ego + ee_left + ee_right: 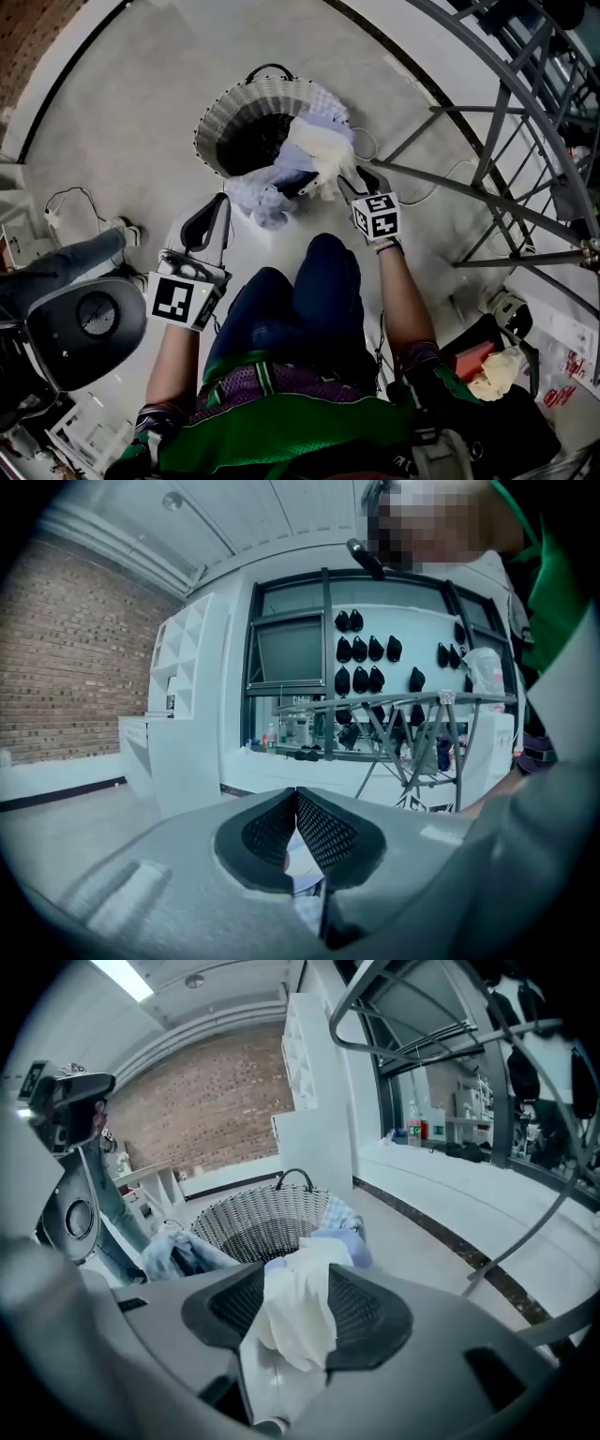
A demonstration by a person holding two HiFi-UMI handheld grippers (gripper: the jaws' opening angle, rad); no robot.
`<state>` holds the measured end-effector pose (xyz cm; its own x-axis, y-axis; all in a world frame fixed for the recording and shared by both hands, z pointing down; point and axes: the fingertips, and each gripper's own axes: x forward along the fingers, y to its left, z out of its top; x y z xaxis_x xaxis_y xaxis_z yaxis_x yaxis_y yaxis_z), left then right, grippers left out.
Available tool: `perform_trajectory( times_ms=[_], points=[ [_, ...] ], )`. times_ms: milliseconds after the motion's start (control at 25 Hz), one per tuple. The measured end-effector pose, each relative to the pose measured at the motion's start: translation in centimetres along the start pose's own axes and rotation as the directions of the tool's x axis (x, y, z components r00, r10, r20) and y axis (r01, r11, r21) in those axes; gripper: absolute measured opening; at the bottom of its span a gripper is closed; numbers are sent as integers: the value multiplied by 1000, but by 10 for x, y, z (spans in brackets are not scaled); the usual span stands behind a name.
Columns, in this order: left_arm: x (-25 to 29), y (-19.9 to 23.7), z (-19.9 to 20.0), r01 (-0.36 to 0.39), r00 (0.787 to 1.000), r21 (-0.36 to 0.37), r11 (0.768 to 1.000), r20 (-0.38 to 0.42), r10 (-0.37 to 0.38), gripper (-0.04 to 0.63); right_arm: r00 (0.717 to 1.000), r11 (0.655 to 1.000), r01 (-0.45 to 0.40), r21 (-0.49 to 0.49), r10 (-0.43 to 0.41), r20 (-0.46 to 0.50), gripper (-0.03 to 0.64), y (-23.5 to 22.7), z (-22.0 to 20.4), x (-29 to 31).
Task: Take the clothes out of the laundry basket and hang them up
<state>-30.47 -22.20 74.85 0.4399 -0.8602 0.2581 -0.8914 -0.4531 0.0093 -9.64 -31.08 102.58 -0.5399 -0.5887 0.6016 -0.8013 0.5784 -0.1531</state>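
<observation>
Clamped in the right gripper point(364, 180), the cream garment point(317, 152) spills over the laundry basket point(214, 114) at its near rim, soft and light, probably best retaken at a shoulder seam by the left gripper point(208, 230), now closed and empty.

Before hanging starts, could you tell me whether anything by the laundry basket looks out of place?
Yes. Clothes spill over the laundry basket's near rim; a pale blue garment sags toward the floor outside it. The right gripper is shut on a cream garment from that heap.
</observation>
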Motion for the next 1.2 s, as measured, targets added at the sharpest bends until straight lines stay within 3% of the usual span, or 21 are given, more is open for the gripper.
perform_trajectory(
  times_ms=[160,320,400,560,760,960,1200],
  points=[
    [3,9,-23,-9,999,-24,1000,-31,8,18,1000,1000,-3,22,3,-11,212,-13,-16,35],
    [11,26,-32,-16,1000,-188,982,8,18,17,999,998,-24,63,25,-23,212,-15,-26,61],
    [13,32,-36,-20,1000,-226,974,16,25,17,999,995,-29,90,31,-16,212,-17,-27,69],
    [13,40,-40,-38,999,-238,971,11,41,17,999,990,-31,139,32,-8,185,-16,-26,76],
    [5,46,-38,-53,999,-244,968,-7,53,17,999,982,-3,187,9,-35,56,-14,-22,74],
    [-9,45,-16,-58,998,-247,967,-5,59,18,998,986,25,166,-16,-55,15,-7,-7,53],
    [-36,44,34,-69,997,-243,968,4,72,18,1000,992,19,127,-17,-21,11,13,43,11]
  ],
)
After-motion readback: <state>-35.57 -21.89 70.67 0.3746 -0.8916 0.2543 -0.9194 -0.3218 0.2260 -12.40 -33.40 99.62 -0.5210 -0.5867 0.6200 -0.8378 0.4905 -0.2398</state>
